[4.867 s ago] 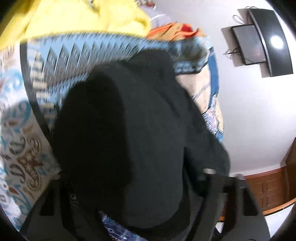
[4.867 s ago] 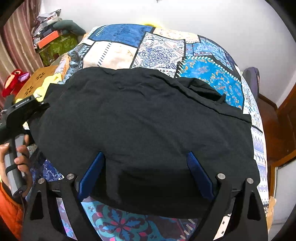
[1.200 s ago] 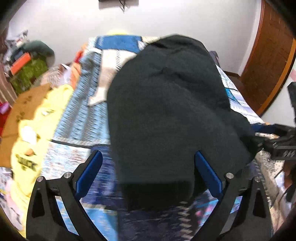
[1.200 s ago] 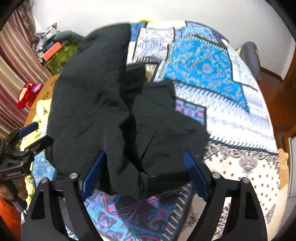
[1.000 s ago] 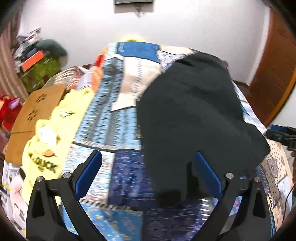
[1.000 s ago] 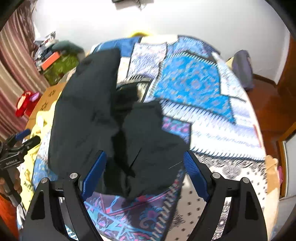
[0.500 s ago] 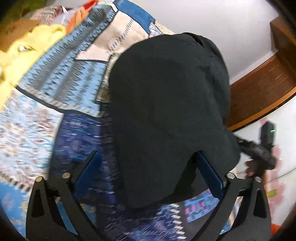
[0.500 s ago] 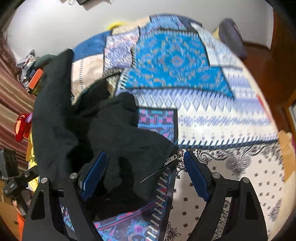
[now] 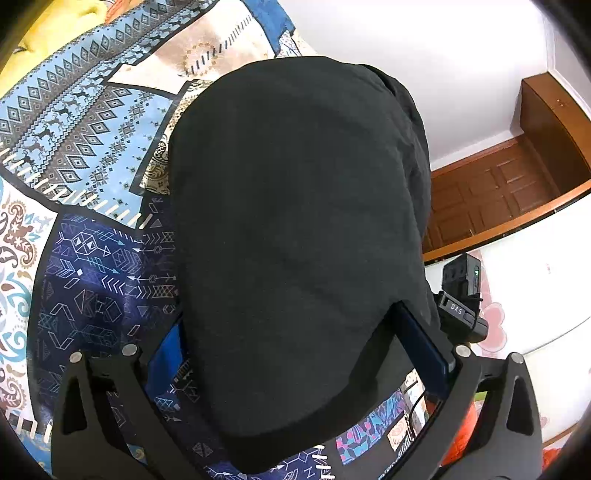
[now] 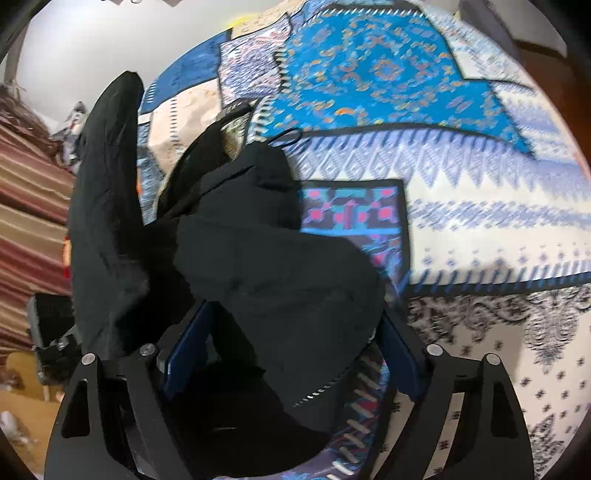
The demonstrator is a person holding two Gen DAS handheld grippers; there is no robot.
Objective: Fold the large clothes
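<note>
A large black garment [image 9: 295,221] lies bunched on the patchwork bedspread [image 9: 74,122]. My left gripper [image 9: 295,343] points down at its near end; the jaws stand wide, and the cloth bulges between the blue pads [image 9: 166,354] and covers their tips. In the right wrist view the garment [image 10: 266,266] is folded over itself, with a zipper edge showing near the bottom. My right gripper [image 10: 291,343] straddles that bunched end and its jaws are closing, with the cloth between them. Whether the pads press on the cloth is hidden.
A white wall and a brown wooden door [image 9: 498,192] stand beyond the bed. A yellow cloth [image 9: 55,22] lies at the bed's far left corner. Striped curtains [image 10: 29,206] hang on the left. The bedspread [image 10: 480,221] stretches bare to the right of the garment.
Both grippers have sunk toward the bed and tilted downward. The garment has dropped from a raised spread into a bunched heap. The right jaws have narrowed slightly around the cloth.
</note>
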